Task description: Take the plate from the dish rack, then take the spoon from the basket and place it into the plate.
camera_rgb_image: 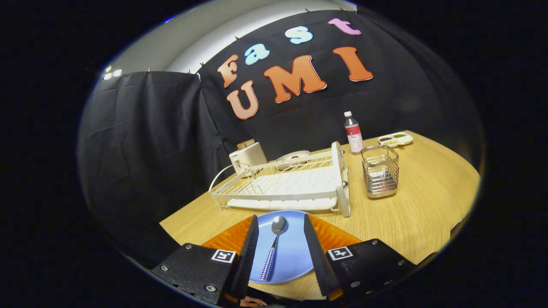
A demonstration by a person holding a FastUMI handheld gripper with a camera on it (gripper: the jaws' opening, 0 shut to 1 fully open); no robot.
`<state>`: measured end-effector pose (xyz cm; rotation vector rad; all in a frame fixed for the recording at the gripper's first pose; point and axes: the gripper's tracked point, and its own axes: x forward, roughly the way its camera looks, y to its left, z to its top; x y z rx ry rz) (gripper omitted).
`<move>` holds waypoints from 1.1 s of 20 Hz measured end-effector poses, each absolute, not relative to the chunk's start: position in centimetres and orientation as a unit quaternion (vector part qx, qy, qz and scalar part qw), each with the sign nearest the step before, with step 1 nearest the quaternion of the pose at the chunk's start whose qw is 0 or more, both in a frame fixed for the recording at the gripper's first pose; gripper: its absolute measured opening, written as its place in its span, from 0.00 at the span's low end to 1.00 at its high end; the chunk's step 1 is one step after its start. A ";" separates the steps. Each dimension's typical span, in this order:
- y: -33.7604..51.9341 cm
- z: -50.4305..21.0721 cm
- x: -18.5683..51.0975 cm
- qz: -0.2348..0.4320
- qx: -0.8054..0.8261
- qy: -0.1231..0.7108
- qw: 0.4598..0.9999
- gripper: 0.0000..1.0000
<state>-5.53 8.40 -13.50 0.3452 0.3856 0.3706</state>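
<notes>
Now the gripper [277,252] is hanging with jaws spread, the spoon [273,247] lying free between them on the plate [295,256], seemingly delivered.

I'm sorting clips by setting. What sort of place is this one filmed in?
Likely a staged kitchen tabletop in a recording booth, not a real kitchen: a wooden table backed by black cloth, with a white dish rack, a wire basket and a toaster. The open claw straddles a spoon lying on a blue plate.

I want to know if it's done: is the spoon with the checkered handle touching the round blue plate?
Touching. In the gripper view the spoon lies on the plate, between the open gripper fingers.
</notes>
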 end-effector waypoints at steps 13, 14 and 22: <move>4.8 -0.8 -3.7 0.080 0.053 0.013 0.995 0.91; 4.7 -0.2 -3.9 0.075 0.046 0.008 0.996 0.92; 3.9 5.3 -3.7 0.047 0.027 -0.044 0.998 0.93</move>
